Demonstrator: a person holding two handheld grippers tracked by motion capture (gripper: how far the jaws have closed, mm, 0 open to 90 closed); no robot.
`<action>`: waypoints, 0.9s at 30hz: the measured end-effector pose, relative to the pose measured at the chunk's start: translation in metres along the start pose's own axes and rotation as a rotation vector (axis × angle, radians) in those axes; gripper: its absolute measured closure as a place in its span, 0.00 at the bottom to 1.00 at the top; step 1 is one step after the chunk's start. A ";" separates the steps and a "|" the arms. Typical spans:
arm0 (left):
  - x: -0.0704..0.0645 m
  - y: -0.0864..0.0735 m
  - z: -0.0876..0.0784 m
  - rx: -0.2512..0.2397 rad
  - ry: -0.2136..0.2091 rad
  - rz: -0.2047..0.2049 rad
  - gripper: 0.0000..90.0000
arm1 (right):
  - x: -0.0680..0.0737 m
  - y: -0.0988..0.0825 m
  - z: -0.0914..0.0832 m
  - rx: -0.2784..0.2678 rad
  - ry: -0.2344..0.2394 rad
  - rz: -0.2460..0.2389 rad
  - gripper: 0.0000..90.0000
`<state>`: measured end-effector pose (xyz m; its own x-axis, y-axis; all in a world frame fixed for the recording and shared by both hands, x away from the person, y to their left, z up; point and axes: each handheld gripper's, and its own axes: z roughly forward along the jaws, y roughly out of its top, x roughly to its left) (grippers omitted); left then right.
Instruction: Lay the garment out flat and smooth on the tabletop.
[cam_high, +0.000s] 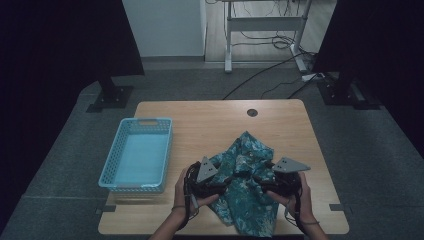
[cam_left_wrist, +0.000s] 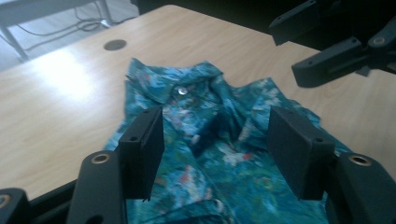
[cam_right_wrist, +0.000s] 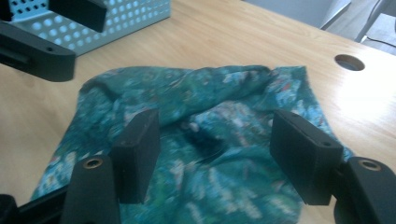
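A crumpled teal floral shirt (cam_high: 245, 185) lies on the wooden table (cam_high: 200, 120), right of centre and near the front edge. My left gripper (cam_high: 227, 181) hovers over the shirt's left side and my right gripper (cam_high: 257, 180) over its right side, their tips facing each other. In the left gripper view the left gripper (cam_left_wrist: 215, 126) is open, with the shirt's collar and a white button (cam_left_wrist: 181, 90) beyond its jaws and nothing pinched. The right gripper (cam_right_wrist: 215, 135) is likewise open above folds of the shirt (cam_right_wrist: 210, 88), its pads clear of the cloth.
A light blue perforated basket (cam_high: 111, 159) stands empty on the left half of the table. A round cable hole (cam_high: 252, 112) sits near the far edge. Bare wood lies behind the shirt. Dark stands and desk legs with cables fill the floor beyond.
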<state>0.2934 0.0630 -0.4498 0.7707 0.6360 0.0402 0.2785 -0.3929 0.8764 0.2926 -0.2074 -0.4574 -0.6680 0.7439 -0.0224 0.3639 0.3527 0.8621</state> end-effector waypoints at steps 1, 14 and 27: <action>-0.001 -0.002 0.000 0.002 -0.006 -0.004 0.41 | 0.003 -0.002 0.000 0.004 0.005 -0.003 0.37; -0.004 -0.049 0.018 0.079 -0.041 -0.097 0.39 | 0.032 -0.035 0.016 0.075 0.048 -0.036 0.39; -0.017 -0.067 0.027 0.128 -0.066 -0.097 0.40 | 0.032 -0.048 0.013 0.097 0.051 -0.019 0.44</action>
<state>0.2771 0.0607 -0.5227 0.7716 0.6315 -0.0766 0.4207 -0.4161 0.8061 0.2622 -0.1933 -0.5055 -0.7066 0.7075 -0.0109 0.4099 0.4218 0.8088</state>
